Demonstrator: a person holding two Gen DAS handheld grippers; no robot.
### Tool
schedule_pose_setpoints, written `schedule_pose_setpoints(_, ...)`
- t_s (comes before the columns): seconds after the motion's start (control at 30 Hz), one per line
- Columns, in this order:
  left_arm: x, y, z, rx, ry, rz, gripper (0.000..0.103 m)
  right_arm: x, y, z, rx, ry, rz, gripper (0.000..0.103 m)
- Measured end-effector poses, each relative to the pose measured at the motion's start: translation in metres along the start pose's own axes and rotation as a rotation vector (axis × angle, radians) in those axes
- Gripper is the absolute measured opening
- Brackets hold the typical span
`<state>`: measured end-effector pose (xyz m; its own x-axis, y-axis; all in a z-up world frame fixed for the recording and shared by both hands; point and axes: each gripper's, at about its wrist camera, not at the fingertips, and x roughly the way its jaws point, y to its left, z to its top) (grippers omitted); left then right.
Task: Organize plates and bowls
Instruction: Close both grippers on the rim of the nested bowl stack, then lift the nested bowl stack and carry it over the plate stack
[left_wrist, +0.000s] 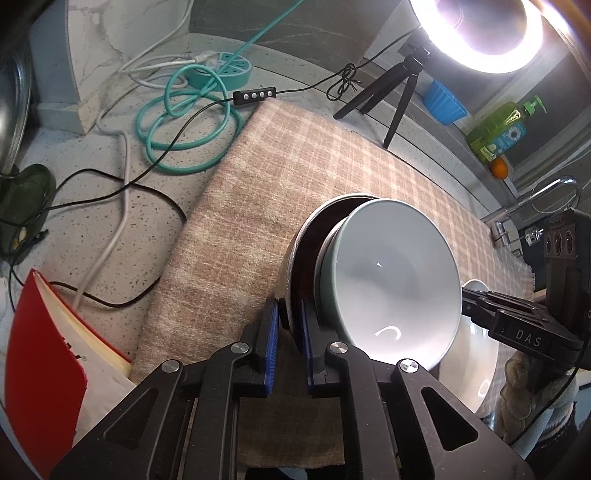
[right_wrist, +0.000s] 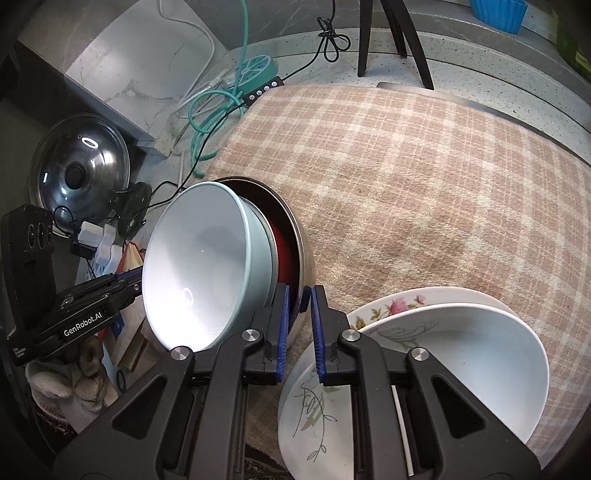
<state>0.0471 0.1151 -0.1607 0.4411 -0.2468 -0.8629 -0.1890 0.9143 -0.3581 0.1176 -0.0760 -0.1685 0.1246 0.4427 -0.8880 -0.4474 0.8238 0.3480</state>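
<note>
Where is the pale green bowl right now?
The pale green bowl is nested in the metal bowl over the checked cloth; both hand-held grippers clamp the metal rim, and the stacked plates lie to its right.

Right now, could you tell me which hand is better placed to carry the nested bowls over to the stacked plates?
Right, probably. Both grippers are shut on the metal bowl holding the pale bowl, but the right gripper sits directly beside the plates; the left gripper grips the far rim.
</note>
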Motion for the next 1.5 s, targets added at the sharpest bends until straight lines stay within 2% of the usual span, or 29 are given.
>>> schedule_pose_setpoints(0.67, -0.015, -0.013, 0.003, 0.028, -0.042, 0.023, 0.008, -0.013, -0.001, 0.003, 0.01, -0.017, 0.004, 0.012)
schedule_pose_setpoints(1.07, -0.031, -0.031, 0.009, 0.051, -0.075, 0.002, 0.008, -0.045, -0.004, 0.0, 0.025, -0.07, 0.015, 0.012)
schedule_pose_setpoints(1.5, -0.039, -0.073, 0.008, 0.116, -0.088, -0.05, 0.009, -0.088, -0.033, -0.02, 0.086, -0.126, 0.006, 0.012)
